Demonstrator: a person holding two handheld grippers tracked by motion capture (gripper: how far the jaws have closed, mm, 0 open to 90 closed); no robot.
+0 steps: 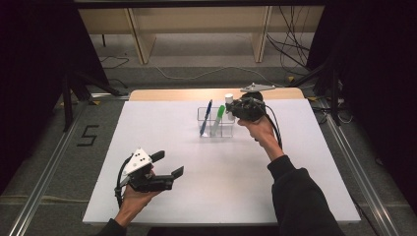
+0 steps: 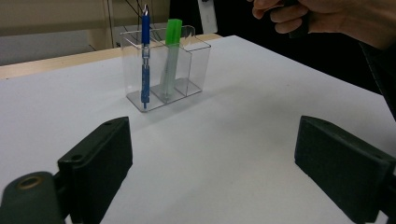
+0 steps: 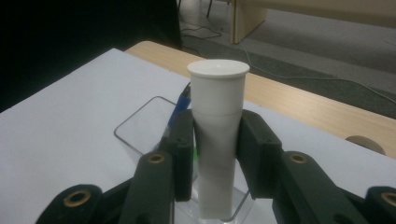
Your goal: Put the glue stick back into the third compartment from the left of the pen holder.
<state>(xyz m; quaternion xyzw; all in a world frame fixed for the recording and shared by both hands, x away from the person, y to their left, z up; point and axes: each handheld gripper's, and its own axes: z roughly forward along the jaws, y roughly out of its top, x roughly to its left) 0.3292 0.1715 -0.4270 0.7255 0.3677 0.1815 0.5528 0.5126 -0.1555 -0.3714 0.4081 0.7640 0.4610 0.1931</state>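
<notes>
1. High view: the right hand-held gripper [image 1: 235, 109] is raised at the far side of the white surface [image 1: 221, 196], right beside the clear holder [image 1: 216, 129]. A white tube [image 1: 229, 101] stands upright between its jaws, cap on top, over the holder's compartment nearest this gripper. Just beyond the tube from this gripper, a green marker [image 1: 218, 119] and a blue pen [image 1: 206, 118] lean in the other compartments. The left hand-held gripper [image 1: 167, 164] sits low at the near side, well apart from the holder, its jaws spread with nothing between them.

2. Left gripper view: ahead of the wide-apart jaws stands the clear holder [image 2: 196, 60], with the blue pen [image 2: 145, 60] in the nearest visible compartment and the green marker [image 2: 170, 56] behind a divider next to it. Bare surface [image 2: 233, 154] lies between jaws and holder. The person's other hand [image 2: 327, 18] is at the top edge.

3. Right gripper view: the jaws pinch the white tube [image 3: 217, 126] on both flanks below its flat, wider cap. The tube is plain, smooth and upright, with its lower end inside the clear holder [image 3: 135, 126]. The blue pen [image 3: 180, 105] peeks out right behind the tube.
</notes>
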